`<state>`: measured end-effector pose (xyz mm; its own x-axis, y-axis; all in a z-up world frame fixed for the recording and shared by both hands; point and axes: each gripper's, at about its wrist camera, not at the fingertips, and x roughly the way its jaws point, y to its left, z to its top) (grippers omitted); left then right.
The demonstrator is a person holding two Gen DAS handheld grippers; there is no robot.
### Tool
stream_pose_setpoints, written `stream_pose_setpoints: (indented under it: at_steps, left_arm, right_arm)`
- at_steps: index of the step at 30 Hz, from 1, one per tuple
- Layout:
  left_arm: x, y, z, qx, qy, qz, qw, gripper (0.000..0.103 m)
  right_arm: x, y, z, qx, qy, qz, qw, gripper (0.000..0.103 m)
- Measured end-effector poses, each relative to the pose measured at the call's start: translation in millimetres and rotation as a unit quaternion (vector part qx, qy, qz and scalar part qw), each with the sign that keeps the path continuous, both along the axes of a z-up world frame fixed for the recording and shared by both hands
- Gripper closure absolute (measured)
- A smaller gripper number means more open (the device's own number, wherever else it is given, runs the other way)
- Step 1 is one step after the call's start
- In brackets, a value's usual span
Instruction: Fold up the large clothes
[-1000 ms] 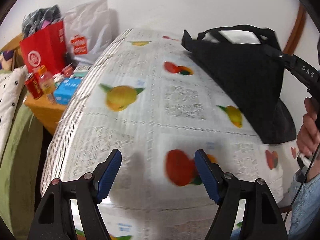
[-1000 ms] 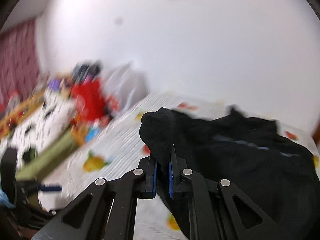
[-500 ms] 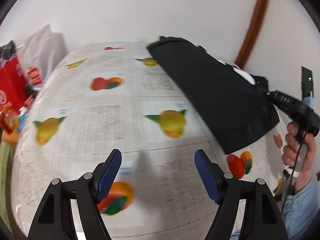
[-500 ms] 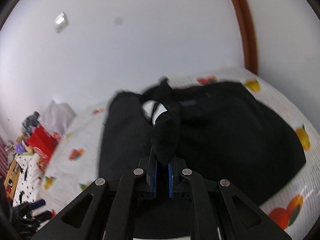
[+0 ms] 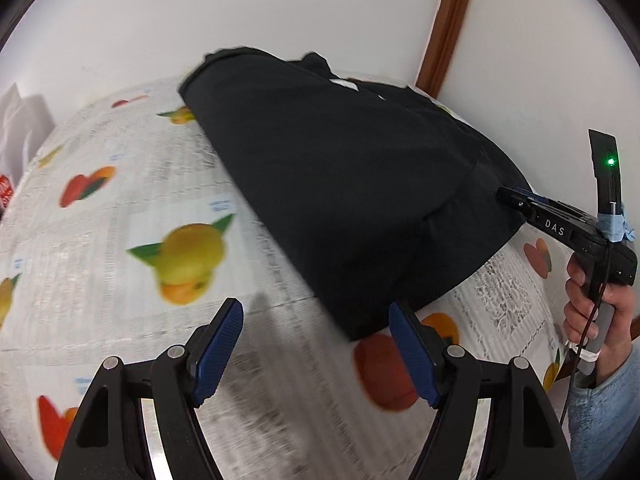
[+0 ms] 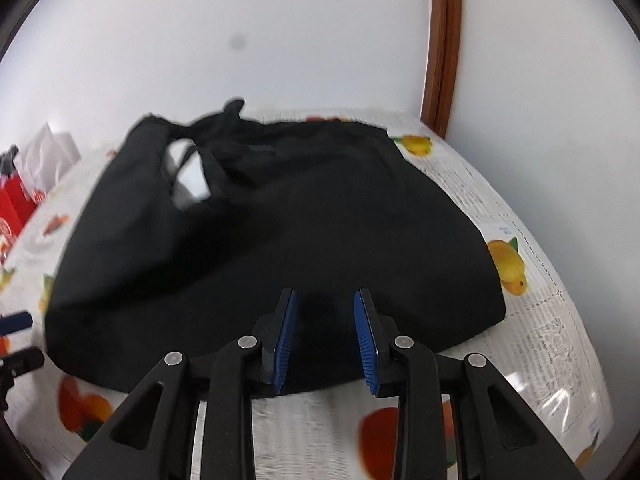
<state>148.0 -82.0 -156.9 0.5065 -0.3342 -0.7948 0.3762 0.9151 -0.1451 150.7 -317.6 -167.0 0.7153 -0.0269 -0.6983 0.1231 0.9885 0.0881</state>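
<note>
- A black garment is seen spread over a table covered by a fruit-printed cloth; in the right wrist view it is laid mostly flat, with a strap-like loop and an opening at its far left corner through which something pale is seen.
- Its near hem is shown as a rounded edge, and a slight ridge runs across its right part in the left wrist view.
- The right gripper is seen just above the near middle of the garment; its blue pads are parted and are opening, with the cloth seen in the gap but no longer pinched.
- In the left wrist view the right gripper is seen from the side at the garment's right edge, carried by a hand in a pale blue sleeve.
- The left gripper is held with its jaws wide apart over the printed cloth, the garment's near left corner lying just beyond its right finger; nothing is gripped.
- A white wall and a brown wooden trim are seen behind the table.
</note>
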Motion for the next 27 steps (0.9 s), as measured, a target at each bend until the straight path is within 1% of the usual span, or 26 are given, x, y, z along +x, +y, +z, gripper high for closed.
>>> stream_pose_setpoints:
  at_steps: [1, 3, 4, 5, 7, 8, 10, 11, 12, 13, 15, 16, 18, 21, 25, 27]
  left_arm:
    - [1, -5, -2, 0.000, -0.001, 0.000, 1.0000, 0.031]
    - [4, -14, -5, 0.002, -0.004, 0.001, 1.0000, 0.035]
    - [5, -18, -7, 0.001, -0.003, 0.000, 1.0000, 0.037]
    - [6, -22, -10, 0.000, 0.000, 0.002, 1.0000, 0.042]
    - [6, -24, -11, -0.002, -0.007, 0.011, 0.9999, 0.043]
    - [6, -24, -11, -0.007, -0.007, 0.015, 0.9998, 0.046]
    - [5, -23, -11, -0.016, -0.008, 0.025, 0.9995, 0.052]
    - [4, -20, -11, -0.017, -0.009, 0.034, 0.9992, 0.061]
    - [4, -18, -11, -0.021, -0.008, 0.040, 0.9990, 0.066]
    - [4, -15, -11, -0.027, -0.005, 0.042, 0.9987, 0.068]
    - [5, -9, -11, -0.043, 0.003, 0.049, 0.9979, 0.075]
    - [5, -6, -11, -0.049, 0.005, 0.051, 0.9975, 0.077]
    - [4, 0, -11, -0.057, 0.006, 0.053, 0.9969, 0.084]
    - [2, 14, -10, -0.070, 0.003, 0.064, 0.9955, 0.091]
    - [3, 42, -12, -0.095, 0.009, 0.086, 0.9917, 0.093]
    - [0, 55, -11, -0.099, 0.007, 0.093, 0.9908, 0.094]
  right_arm:
    - [1, -4, -3, 0.004, 0.004, 0.001, 1.000, 0.071]
    - [6, -11, -11, 0.008, 0.014, 0.001, 1.000, 0.069]
    - [9, -12, -15, 0.005, 0.022, 0.007, 1.000, 0.069]
    - [10, -12, -16, 0.000, 0.023, 0.009, 1.000, 0.069]
    - [13, -8, -17, -0.012, 0.024, 0.012, 1.000, 0.069]
    - [14, -5, -19, -0.023, 0.026, 0.012, 0.999, 0.069]
    - [18, -1, -21, -0.033, 0.034, 0.013, 0.999, 0.069]
    - [20, 0, -21, -0.032, 0.036, 0.011, 0.999, 0.069]
    - [20, 1, -22, -0.029, 0.038, 0.010, 0.999, 0.069]
    - [21, 2, -22, -0.029, 0.041, 0.011, 0.999, 0.069]
    - [22, 9, -22, -0.047, 0.044, 0.013, 0.998, 0.069]
    - [21, 11, -23, -0.053, 0.044, 0.014, 0.998, 0.070]
    - [21, 16, -23, -0.064, 0.045, 0.014, 0.997, 0.071]
    - [22, 21, -23, -0.057, 0.045, 0.012, 0.997, 0.073]
    - [21, 33, -22, -0.049, 0.045, 0.018, 0.998, 0.073]
    - [20, 42, -21, -0.042, 0.044, 0.022, 0.998, 0.073]
